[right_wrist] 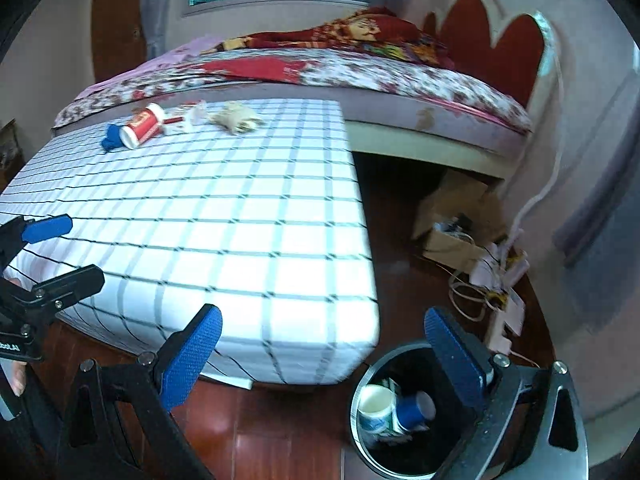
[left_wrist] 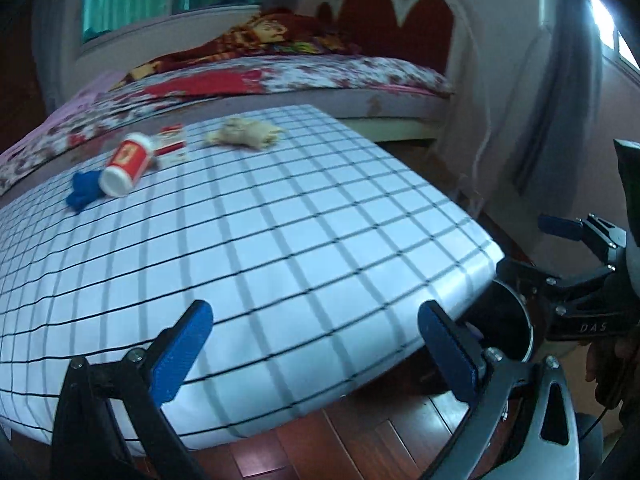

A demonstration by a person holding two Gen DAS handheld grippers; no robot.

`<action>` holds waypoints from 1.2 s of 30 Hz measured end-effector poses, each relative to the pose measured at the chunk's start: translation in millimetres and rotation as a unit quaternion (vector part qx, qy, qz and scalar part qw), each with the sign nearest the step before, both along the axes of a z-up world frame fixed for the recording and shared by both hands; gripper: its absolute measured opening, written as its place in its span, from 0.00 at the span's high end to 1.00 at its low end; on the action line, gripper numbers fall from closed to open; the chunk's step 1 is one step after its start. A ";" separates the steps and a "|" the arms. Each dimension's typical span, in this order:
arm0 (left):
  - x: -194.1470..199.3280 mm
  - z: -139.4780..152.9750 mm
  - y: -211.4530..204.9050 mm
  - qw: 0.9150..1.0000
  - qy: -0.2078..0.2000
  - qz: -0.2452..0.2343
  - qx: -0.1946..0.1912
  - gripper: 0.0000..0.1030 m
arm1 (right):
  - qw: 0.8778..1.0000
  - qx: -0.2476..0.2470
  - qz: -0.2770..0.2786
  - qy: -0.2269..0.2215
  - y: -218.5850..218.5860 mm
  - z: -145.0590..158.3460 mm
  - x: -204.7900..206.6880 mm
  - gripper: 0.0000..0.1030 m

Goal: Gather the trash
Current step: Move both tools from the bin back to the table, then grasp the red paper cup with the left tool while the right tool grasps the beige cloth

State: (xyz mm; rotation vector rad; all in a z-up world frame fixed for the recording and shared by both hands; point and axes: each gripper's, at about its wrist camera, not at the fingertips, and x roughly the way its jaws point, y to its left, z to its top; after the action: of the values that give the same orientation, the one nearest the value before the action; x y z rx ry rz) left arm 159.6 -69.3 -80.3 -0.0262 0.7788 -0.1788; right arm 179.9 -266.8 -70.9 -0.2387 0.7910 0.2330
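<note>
Closest to the left wrist view, the left gripper (left_wrist: 316,344) hung with its blue pads (left_wrist: 182,354) spread wide apart, holding nothing, just over the near edge of the table (left_wrist: 280,240) with its white checked cloth. That near edge curved down to a dark red wooden floor (left_wrist: 320,440), and the table's right corner stood just beside the rim of a round black bin (left_wrist: 508,320), mostly hidden behind the right-hand finger. The trash lay well away at the far left of the tabletop: a red and white cup (left_wrist: 126,164) on its side, touching a crumpled blue scrap (left_wrist: 84,190), a small red and white box (left_wrist: 173,145) just behind the cup, and a wad of beige paper (left_wrist: 246,135) a little to the right. The broad middle of the cloth between gripper and trash lay bare. Beyond the far edge ran a bed (left_wrist: 280,76) with a flowered cover. At the right border the right gripper (left_wrist: 576,240) showed, fingers parted. From the right wrist view, the right gripper (right_wrist: 324,354) also stood open and empty, above the table's near right corner (right_wrist: 360,340) and the floor. The bin (right_wrist: 362,432) sat under its right finger, close beside that corner, holding a white paper cup (right_wrist: 376,410) and a blue one (right_wrist: 414,408). The fallen cup (right_wrist: 144,124), blue scrap (right_wrist: 112,136) and beige wad (right_wrist: 236,118) stayed near the far edge. On the open floor to the right, a cardboard box (right_wrist: 452,220) and tangled cords (right_wrist: 492,288) lay near the wall. The left gripper (right_wrist: 52,248) showed at the left, fingers apart.
</note>
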 end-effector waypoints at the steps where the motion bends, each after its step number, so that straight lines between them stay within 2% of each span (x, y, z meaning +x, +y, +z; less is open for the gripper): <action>1: -0.1 -0.2 7.4 1.000 0.000 0.007 0.000 0.01 | 1.000 -0.001 0.007 -0.001 9.8 0.7 2.9 0.01; 7: 4.1 -2.7 56.2 0.999 0.000 0.048 0.001 0.01 | 0.999 0.001 0.042 0.001 56.9 2.3 23.2 0.01; 12: 19.4 -2.1 98.3 0.996 -0.001 0.082 0.019 0.01 | 0.998 -0.001 0.064 0.004 96.2 5.5 51.9 0.01; 19: 78.3 -2.3 153.6 0.992 0.009 0.120 0.047 0.02 | 0.997 0.002 0.078 -0.011 145.4 7.6 123.3 0.01; 22: 106.3 -2.2 173.5 0.990 0.004 0.135 0.039 0.07 | 0.996 0.012 0.092 0.016 159.7 -2.1 159.5 0.01; 24: 128.0 -4.7 184.4 0.990 0.006 0.137 0.026 0.19 | 0.996 -0.005 0.088 0.031 167.2 -9.8 181.3 0.01; 26: 145.2 -9.0 190.8 0.990 0.010 0.140 0.023 0.22 | 0.995 -0.004 0.088 0.039 171.2 -17.1 206.9 0.01; 31: 183.1 -13.9 198.7 0.989 0.001 0.144 0.028 0.23 | 0.995 -0.016 0.087 0.036 179.0 -26.9 254.0 0.01; 36: 212.9 -23.1 200.3 0.991 0.013 0.131 0.039 0.22 | 0.995 -0.009 0.085 0.046 183.0 -35.2 288.3 0.09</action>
State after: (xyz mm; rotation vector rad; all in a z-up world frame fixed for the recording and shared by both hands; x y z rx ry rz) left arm 372.5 131.0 -103.4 -0.0571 0.8005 0.1003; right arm 468.1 -83.7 -106.1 -0.3154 0.8645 0.3997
